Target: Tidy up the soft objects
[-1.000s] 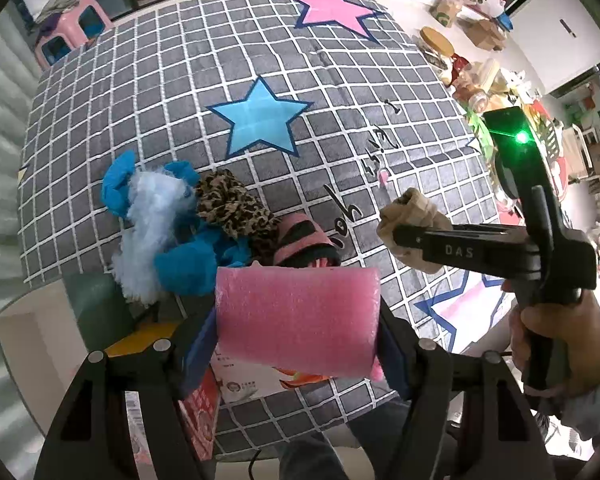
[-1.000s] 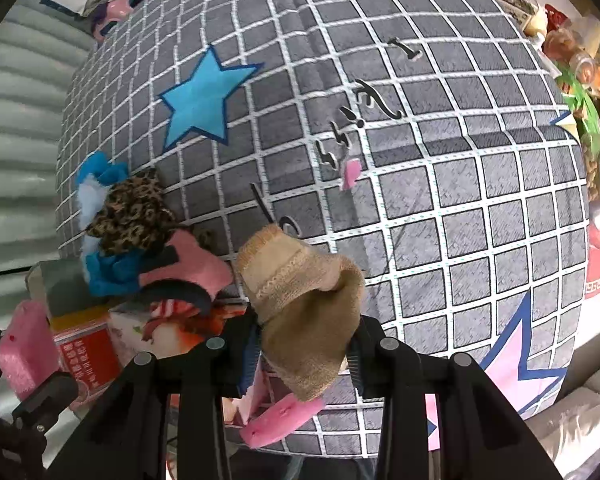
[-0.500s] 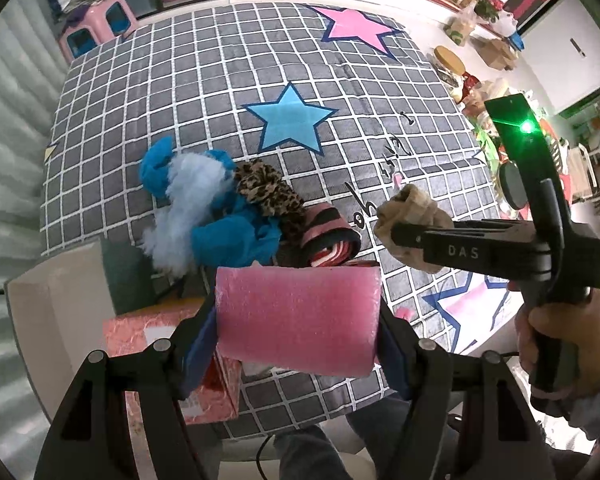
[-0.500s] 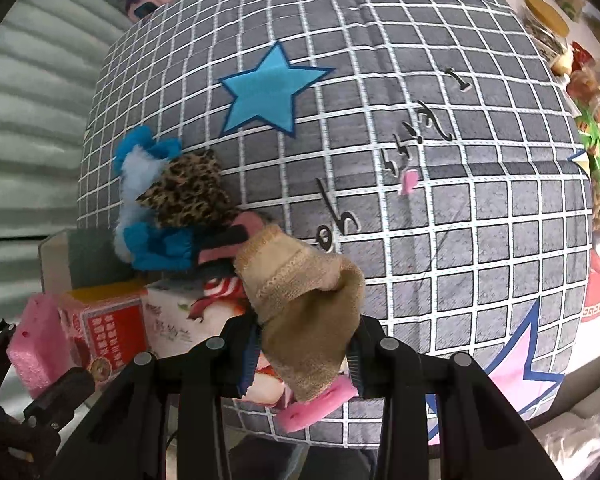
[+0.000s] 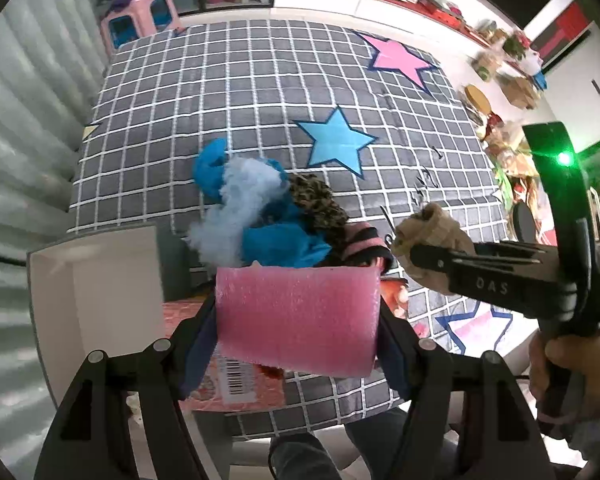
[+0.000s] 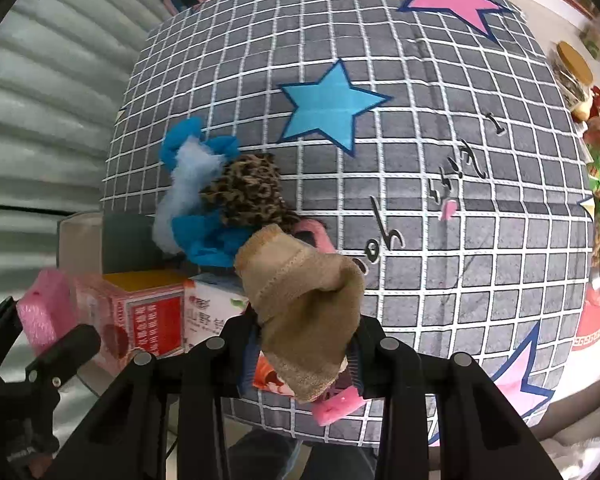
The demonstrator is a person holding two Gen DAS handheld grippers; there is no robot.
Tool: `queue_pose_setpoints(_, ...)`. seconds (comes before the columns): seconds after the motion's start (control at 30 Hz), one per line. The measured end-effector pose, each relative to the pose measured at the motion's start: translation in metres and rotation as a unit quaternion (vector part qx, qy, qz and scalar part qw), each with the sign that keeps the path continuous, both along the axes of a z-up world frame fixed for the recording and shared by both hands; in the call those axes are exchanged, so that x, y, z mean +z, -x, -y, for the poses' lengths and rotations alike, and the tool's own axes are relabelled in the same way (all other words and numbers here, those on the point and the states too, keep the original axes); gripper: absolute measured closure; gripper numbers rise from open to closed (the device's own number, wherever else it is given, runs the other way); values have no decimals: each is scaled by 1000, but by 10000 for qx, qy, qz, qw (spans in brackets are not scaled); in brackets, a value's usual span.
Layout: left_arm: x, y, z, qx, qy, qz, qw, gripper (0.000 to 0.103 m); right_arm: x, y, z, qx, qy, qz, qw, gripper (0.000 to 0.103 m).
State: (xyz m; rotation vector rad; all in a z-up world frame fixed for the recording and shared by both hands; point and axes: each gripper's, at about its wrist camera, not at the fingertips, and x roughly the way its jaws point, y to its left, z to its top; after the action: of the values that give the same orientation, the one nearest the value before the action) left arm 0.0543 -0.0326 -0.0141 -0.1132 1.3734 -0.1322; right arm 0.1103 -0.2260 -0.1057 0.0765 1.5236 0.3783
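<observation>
The left wrist view shows the white box [image 5: 100, 280] open beside the pile of soft things [image 5: 268, 220]; the right wrist view shows the printed cartons [image 6: 156, 312] below that pile and a small pink foam piece [image 6: 336, 404] on the cloth edge. The left gripper [image 5: 296, 320] grasps the pink foam block [image 5: 296, 316]. The right gripper [image 6: 300, 344] is clenched on the beige sock [image 6: 304, 308]. The grey checked cloth [image 5: 260, 100] carries stars; a pink stool [image 5: 140, 20] stands beyond. Compared with a second ago, both grippers are higher above the pile.

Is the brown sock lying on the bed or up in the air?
Up in the air. The brown sock is bunched and pinched in the right gripper, above the checked blanket.
</observation>
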Motion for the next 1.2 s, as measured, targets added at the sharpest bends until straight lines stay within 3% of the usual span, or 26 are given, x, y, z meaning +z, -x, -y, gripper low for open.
queue_pose_setpoints(0.5, 8, 9, -38, 443, -22, 139, 9989, 29, 19, 10, -30, 329, -20, 212, 9992, 65)
queue_pose_setpoints(1.2, 7, 52, -52, 406, -96, 114, 9991, 29, 25, 54, -44, 414, -131, 212, 9988, 65)
